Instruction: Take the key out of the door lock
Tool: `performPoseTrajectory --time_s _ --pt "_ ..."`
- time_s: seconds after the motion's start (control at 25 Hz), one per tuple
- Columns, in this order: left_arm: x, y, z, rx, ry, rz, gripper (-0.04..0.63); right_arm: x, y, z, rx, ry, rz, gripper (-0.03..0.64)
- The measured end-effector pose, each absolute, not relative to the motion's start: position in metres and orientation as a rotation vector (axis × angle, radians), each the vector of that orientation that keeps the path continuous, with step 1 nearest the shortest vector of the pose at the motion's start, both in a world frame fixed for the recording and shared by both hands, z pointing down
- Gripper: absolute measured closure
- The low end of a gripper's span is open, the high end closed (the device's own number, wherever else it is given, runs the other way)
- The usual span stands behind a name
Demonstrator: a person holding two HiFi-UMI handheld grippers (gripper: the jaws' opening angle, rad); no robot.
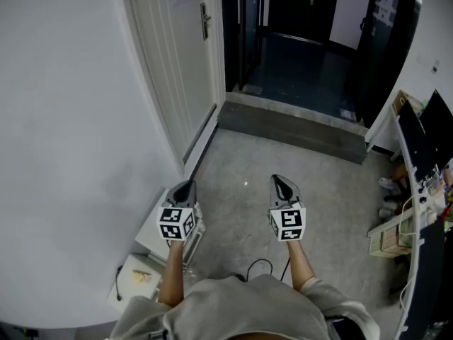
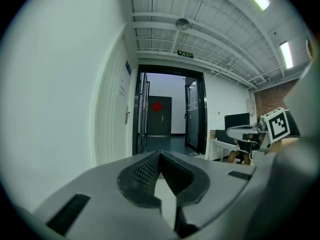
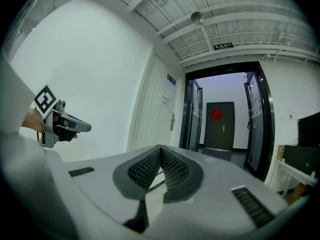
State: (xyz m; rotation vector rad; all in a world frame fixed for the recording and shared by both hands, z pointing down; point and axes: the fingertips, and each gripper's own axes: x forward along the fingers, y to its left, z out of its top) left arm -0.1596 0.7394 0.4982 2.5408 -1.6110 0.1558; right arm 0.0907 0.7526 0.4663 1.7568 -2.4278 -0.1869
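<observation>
A white door point(image 1: 185, 62) stands at the left of the doorway, and on it is a metal handle with its lock point(image 1: 205, 21). The same handle point(image 2: 127, 115) shows small in the left gripper view, and the handle point(image 3: 172, 121) also shows in the right gripper view. A key is too small to make out. My left gripper point(image 1: 187, 184) and right gripper point(image 1: 277, 178) are held side by side over the floor, well short of the door. The left gripper point(image 2: 160, 155) has its jaw tips together with nothing between them. So does the right gripper point(image 3: 160, 149).
A grey raised threshold point(image 1: 297, 129) crosses the doorway, with a dark corridor behind it and a dark door with a red ornament point(image 3: 216, 114) at its far end. A desk with monitors point(image 1: 425, 147) lines the right wall. A white box point(image 1: 138, 275) and a black cable point(image 1: 262, 266) lie near my feet.
</observation>
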Motion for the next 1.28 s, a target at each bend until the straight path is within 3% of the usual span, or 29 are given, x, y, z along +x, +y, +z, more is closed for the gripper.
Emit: performPoseTrajectory --time_s 0.8,1.28 --pt "-0.132 0.644 0.535 2.508 -1.555 0.190 0.577 0.102 0.658 0.502 1.699 -2.406 -0.142 0.594" --pt "-0.128 0.455 0.531 2.561 -1.488 0.149 0.577 0.097 0.482 0.491 1.736 -2.370 -0.189 0.594"
